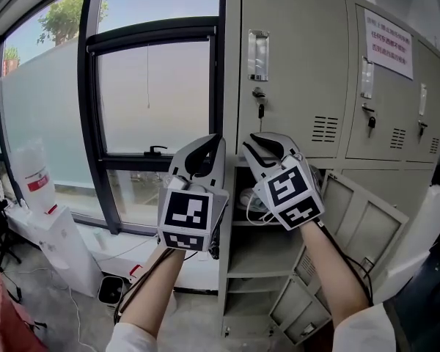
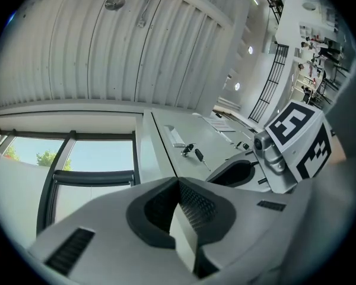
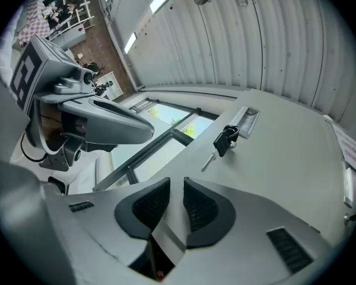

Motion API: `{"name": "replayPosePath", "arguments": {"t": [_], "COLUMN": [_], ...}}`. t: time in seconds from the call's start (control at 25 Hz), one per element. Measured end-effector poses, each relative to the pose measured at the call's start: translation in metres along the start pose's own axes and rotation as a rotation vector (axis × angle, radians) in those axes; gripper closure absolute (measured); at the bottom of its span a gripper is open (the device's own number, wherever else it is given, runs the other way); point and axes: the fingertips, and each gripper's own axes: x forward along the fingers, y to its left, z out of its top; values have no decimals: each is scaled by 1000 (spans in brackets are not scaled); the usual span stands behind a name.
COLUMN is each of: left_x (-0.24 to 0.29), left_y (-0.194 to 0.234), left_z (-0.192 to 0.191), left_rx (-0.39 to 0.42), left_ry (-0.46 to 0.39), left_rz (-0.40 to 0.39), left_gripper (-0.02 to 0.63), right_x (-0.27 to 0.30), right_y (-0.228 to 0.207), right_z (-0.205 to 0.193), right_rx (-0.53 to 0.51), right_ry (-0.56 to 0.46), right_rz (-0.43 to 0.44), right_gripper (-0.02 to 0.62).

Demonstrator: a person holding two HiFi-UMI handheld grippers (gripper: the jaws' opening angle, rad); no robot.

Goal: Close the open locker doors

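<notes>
The open locker door stands swung out at the locker bank's lower right, below and right of the right gripper, which is nearer. That gripper's jaws are slightly apart and empty. The left gripper is clenched on nothing.

The lockers look matt painted metal, the window smooth glass, the notice paper.

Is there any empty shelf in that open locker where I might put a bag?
The middle shelf looks bare, bordered by the locker's left wall and the open door; the shelf below looks bare too. The top shelf is crowded: a white cord lies there, and the left gripper and right gripper hang in front of it.
</notes>
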Motion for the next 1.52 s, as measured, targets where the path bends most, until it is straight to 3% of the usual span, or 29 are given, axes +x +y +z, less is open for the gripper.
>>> {"name": "replayPosePath", "arguments": {"t": [0.56, 0.8, 1.04, 1.52], "left_x": [8, 3, -3, -12], "left_y": [13, 9, -3, -57], "left_z": [-15, -12, -2, 26], "left_rx": [-9, -19, -15, -7], "left_ry": [12, 17, 23, 19], "left_rz": [-12, -16, -25, -45], "left_gripper": [591, 591, 591, 591], "right_x": [22, 19, -2, -67], "right_y": [1, 1, -6, -5], "right_z": [-6, -7, 1, 19], "right_rx": [-50, 5, 34, -54], "right_ry": [40, 31, 14, -2], "right_rz": [-24, -14, -29, -15], "right_gripper": [522, 522, 522, 522]}}
